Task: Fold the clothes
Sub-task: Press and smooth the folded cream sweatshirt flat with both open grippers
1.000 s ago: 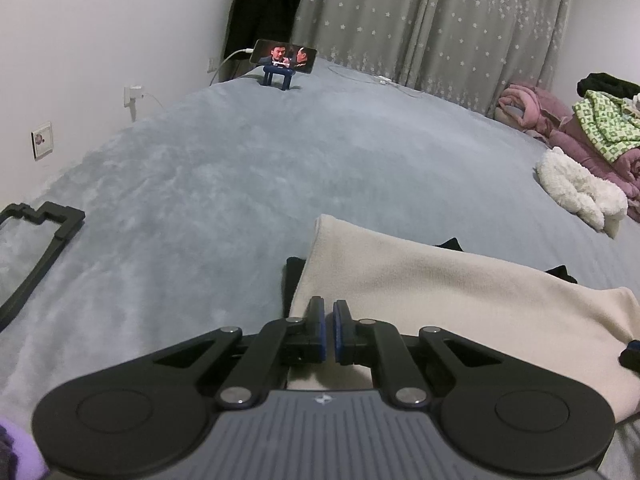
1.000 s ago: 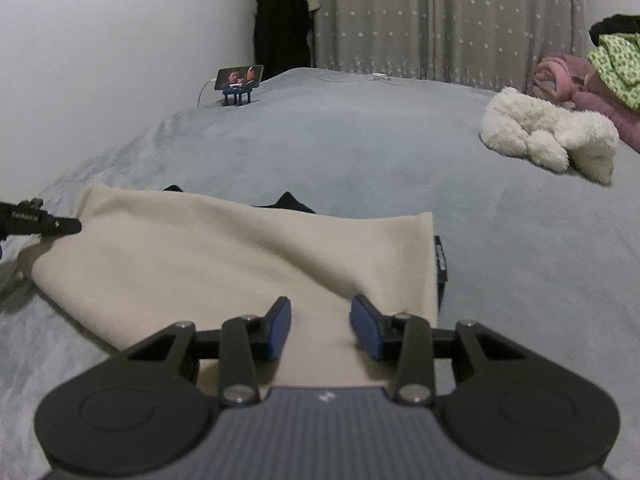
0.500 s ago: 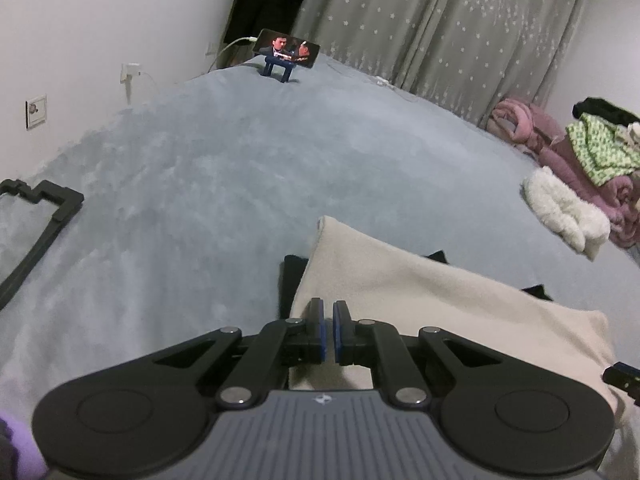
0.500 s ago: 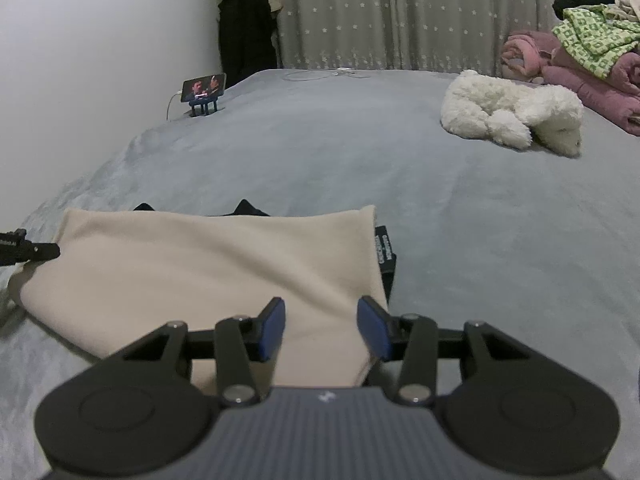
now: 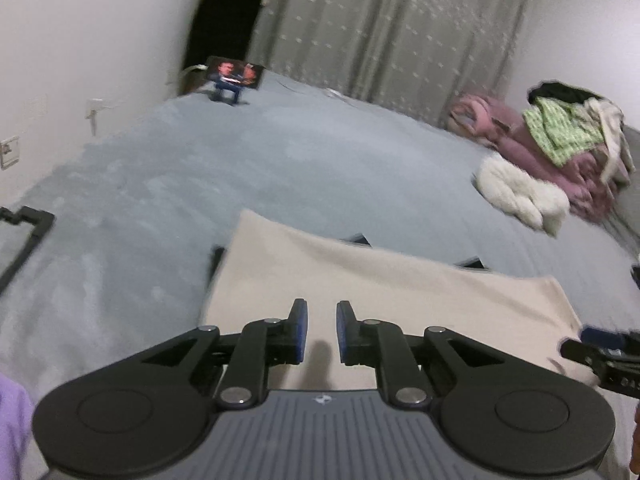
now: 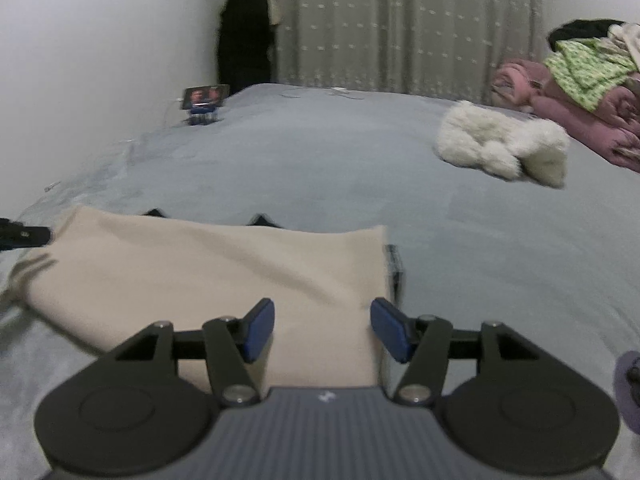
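A cream garment (image 5: 380, 280) lies folded flat on the grey bed (image 5: 240, 168), with black edges of a dark piece (image 5: 216, 256) showing from under it. My left gripper (image 5: 320, 330) hovers over the cloth's near left part. Its jaws are opening, a narrow gap shows and nothing is between them. My right gripper (image 6: 322, 330) hangs over the cream garment's (image 6: 200, 264) near right corner. Its jaws are also opening, wide apart, with cloth below them but not pinched. The dark piece's edge (image 6: 394, 264) peeks out beside that corner.
A white fluffy item (image 6: 504, 148) lies mid-bed on the right. Behind it is a pile of pink blankets (image 6: 560, 100) topped with green clothes. A phone on a stand (image 5: 234, 74) sits at the far left by the wall. A black frame (image 5: 28, 232) lies at the left edge.
The left jaws, shut before, have parted slightly. The right jaws have spread much wider. Both grippers have drawn back a little from the cream garment, which stays flat.
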A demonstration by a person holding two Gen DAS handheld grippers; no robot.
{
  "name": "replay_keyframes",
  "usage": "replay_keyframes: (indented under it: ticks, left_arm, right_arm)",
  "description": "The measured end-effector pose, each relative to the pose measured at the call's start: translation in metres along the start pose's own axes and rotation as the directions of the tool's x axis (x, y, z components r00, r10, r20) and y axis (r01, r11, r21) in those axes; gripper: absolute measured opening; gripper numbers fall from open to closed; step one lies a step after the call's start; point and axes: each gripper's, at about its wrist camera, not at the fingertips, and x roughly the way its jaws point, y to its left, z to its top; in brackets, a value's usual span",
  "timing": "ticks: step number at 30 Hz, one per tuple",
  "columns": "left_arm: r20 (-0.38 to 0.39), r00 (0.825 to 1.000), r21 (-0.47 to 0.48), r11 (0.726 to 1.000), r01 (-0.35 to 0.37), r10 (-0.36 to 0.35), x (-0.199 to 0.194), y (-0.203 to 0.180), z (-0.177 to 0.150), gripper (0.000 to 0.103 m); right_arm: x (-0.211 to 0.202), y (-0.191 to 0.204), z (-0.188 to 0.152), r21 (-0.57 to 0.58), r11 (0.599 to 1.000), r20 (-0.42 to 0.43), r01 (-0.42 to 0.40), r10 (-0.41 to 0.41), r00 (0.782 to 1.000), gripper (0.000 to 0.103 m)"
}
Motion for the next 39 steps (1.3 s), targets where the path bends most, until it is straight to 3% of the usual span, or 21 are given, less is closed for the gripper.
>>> replay_keyframes:
  ticks: [6,15,39]
  left_arm:
    - [-0.035,0.999,0.023,1.000,-0.015,0.015,0.004,-0.017,-0.008,0.014]
    - [-0.037,0.997,0.093,0.993,-0.070,0.074,0.012,-0.038,-0.024,0.014]
    - [-0.006,0.993,0.179,0.977,-0.117,0.120,0.014,-0.043,-0.034,0.020]
  right_arm:
    - [0.001,0.048,-0.004,-0.039,0.996,-0.023,-0.076,0.075,0.997,0.056]
    - [0.008,0.100,-0.014,-0.013,0.998,-0.010,-0.058,0.058,0.998,0.056]
    - [0.018,0.092,-0.021,-0.023,0.996,-0.030,-0.081,0.080,0.996,0.063]
